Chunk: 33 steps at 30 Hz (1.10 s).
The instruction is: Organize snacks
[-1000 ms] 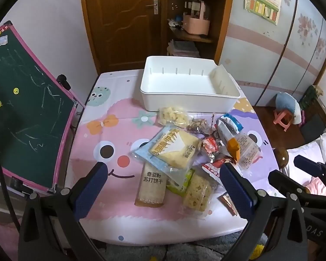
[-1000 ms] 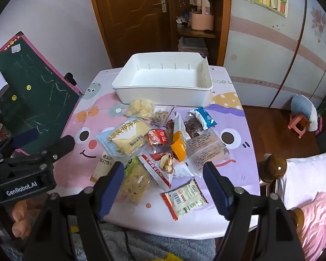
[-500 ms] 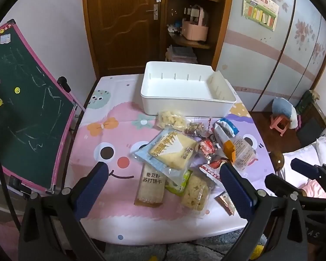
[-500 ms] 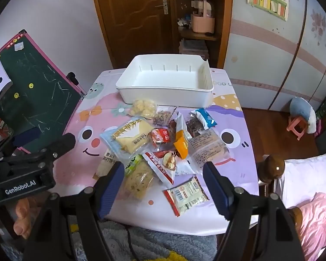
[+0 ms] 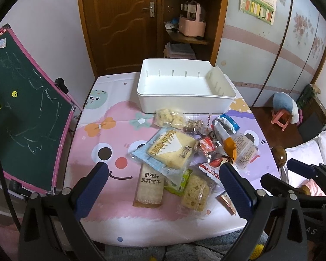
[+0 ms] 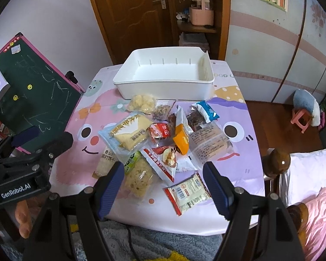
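Left gripper [image 5: 163,178]: jaws wide open, empty.
Right gripper [image 6: 164,179]: jaws wide open, empty.
Snack packets [image 6: 163,134]: likely light, crinkly, slippery; pinch sealed edges.
White bin [image 6: 163,86]: empty.

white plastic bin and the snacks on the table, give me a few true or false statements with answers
1. The white plastic bin already holds snack packets. False: it is empty.
2. Both the left gripper and the right gripper have jaws open, holding nothing. True.
3. The orange-tipped packet lies in the pile in front of the bin. True.
4. The white barcode packet with red edges sits inside the bin. False: it lies on the cartoon tablecloth, at the table's near edge.
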### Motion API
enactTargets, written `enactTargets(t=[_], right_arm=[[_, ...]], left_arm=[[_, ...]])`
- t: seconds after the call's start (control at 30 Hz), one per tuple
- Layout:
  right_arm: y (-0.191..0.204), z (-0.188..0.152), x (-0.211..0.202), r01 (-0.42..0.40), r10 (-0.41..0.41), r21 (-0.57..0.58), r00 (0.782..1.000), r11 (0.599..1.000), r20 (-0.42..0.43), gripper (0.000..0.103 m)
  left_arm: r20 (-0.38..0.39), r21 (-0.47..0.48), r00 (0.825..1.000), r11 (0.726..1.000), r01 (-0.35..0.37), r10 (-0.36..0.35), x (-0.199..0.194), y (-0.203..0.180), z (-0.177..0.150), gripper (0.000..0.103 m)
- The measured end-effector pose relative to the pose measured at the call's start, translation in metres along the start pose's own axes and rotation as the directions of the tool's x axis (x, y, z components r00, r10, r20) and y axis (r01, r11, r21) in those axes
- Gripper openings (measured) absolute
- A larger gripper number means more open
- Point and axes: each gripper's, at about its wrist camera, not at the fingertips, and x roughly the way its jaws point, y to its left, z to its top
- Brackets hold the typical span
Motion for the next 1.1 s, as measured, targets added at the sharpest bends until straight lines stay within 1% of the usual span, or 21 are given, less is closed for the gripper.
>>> enactTargets(t=[0.1,0.2,0.4,0.6,0.87,1.1], right_arm=[[-0.001,0.000,0.004,-0.005,0.005,0.000,1.000,1.000,-0.008,0.075],[0.000,0.000,0.007,-0.009,0.009,-0.001,1.000,1.000,-0.015,0.075],[-0.003,-0.001,0.012,-0.014,0.014,0.001,1.000,1.000,-0.021,0.075],[-0.005,-0.001,0.015,-0.019,0.019,0.007,0.999,1.000,-0.031,0.075],[-0.006,0.000,0.015,-0.018,0.018,0.005,0.999,1.000,-0.029,0.075],[-0.015,0.004,0.017,-0.011,0.011,0.024,1.000,1.000,-0.018,0.075]], left_arm=[[0.001,0.000,1.000,1.000,0.005,-0.005,0.003,0.000,0.001,0.102],[0.010,-0.011,1.000,1.000,0.026,-0.026,0.006,0.002,0.002,0.102],[0.026,-0.013,1.000,1.000,-0.003,0.003,0.013,0.001,0.003,0.102],[0.042,0.000,0.999,1.000,-0.006,0.006,0.014,-0.002,0.000,0.102],[0.015,0.007,1.000,1.000,-0.027,0.027,0.020,-0.003,0.000,0.102],[-0.013,-0.041,1.000,0.999,-0.019,0.019,0.026,0.012,0.003,0.102]])
